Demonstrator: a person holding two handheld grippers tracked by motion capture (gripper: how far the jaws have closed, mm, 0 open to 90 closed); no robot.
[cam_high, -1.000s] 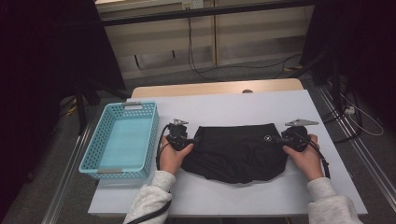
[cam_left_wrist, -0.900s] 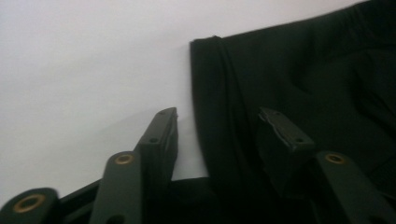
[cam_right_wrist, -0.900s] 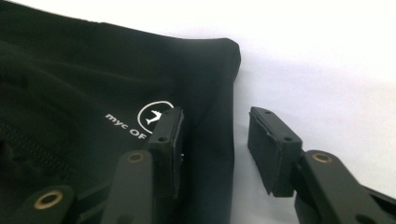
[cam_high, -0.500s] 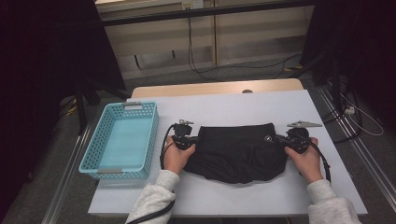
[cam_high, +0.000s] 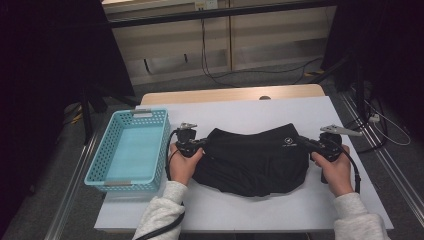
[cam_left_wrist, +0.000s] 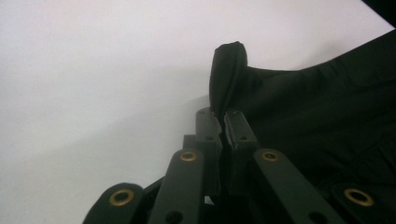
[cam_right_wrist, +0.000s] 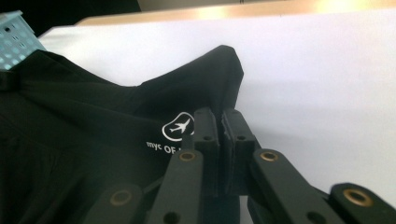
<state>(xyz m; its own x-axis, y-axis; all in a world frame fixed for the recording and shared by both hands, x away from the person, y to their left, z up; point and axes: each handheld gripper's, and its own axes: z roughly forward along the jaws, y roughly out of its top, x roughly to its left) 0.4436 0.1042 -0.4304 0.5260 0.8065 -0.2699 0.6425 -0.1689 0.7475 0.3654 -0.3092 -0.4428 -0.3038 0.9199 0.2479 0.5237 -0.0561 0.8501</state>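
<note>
Black garment (cam_high: 255, 157) lies flat mid-table. Its 9 o'clock corner is pinched by left gripper (cam_high: 202, 143), its 3 o'clock corner by right gripper (cam_high: 305, 142); jaws just closed on fabric.

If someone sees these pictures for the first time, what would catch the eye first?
Most striking is the black garment spread across the middle of the white table, with a small white airplane logo near its right corner. The left gripper and right gripper each pinch one of its upper corners. A turquoise basket stands to the left of it.
</note>
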